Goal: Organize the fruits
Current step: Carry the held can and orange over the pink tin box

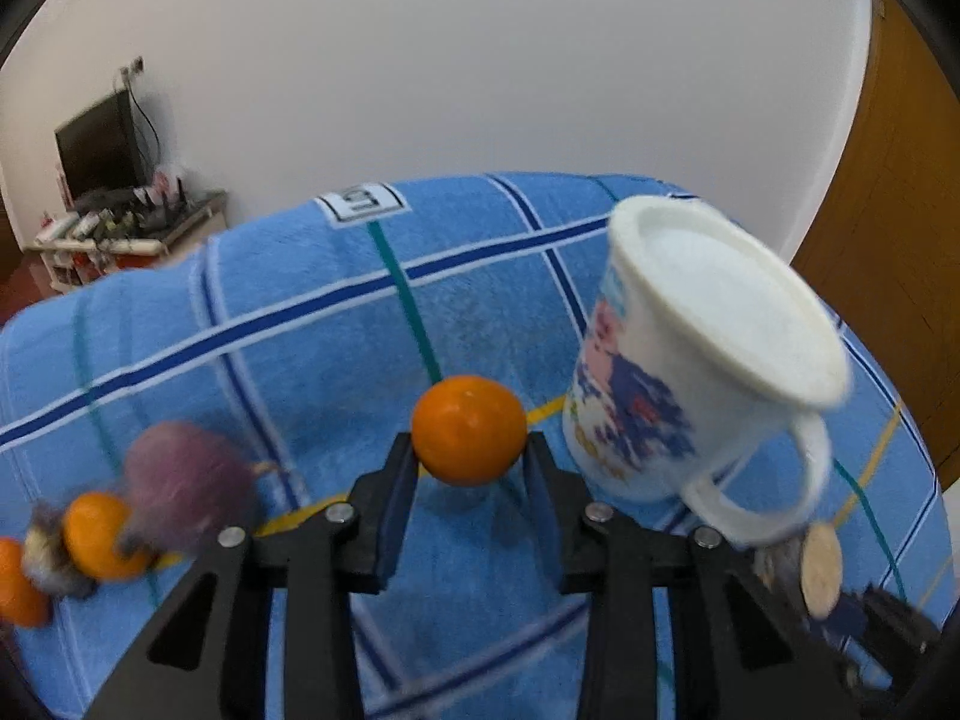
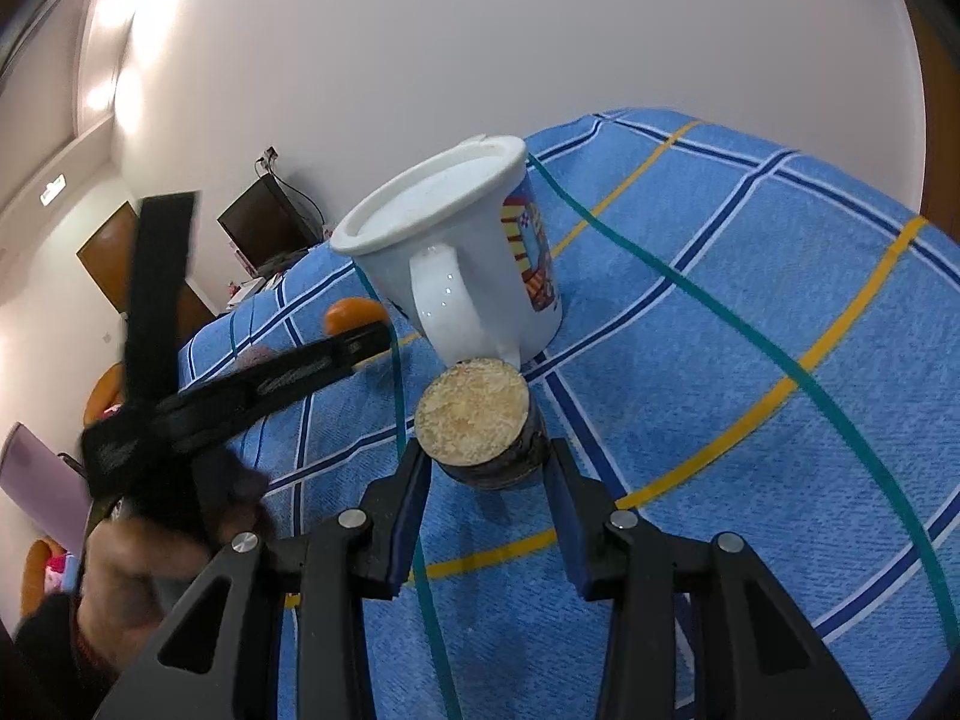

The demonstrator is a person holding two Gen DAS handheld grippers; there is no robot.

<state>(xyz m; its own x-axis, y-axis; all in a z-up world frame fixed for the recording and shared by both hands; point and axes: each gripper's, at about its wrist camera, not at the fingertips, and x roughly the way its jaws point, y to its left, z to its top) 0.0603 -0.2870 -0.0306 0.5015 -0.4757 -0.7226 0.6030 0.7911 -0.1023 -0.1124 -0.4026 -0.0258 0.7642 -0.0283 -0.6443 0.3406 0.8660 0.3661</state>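
Two grippers are flanking the mug (image 1: 708,360): left of it, the left gripper (image 1: 469,456) is clamping an orange (image 1: 469,429) just beside its wall; at its handle, the right gripper (image 2: 486,456) is gripping a dark round fruit (image 2: 480,426).

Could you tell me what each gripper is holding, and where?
Left gripper clamps an orange across its sides; right gripper clamps a dark, cut-topped fruit piece by its sides.

Nothing legible showed anywhere: the white tag (image 1: 362,201) sewn on the blue checked towel (image 1: 300,330) carried only blurred marks, and the printing on the white mug (image 2: 528,240) was a coloured pattern without readable words.
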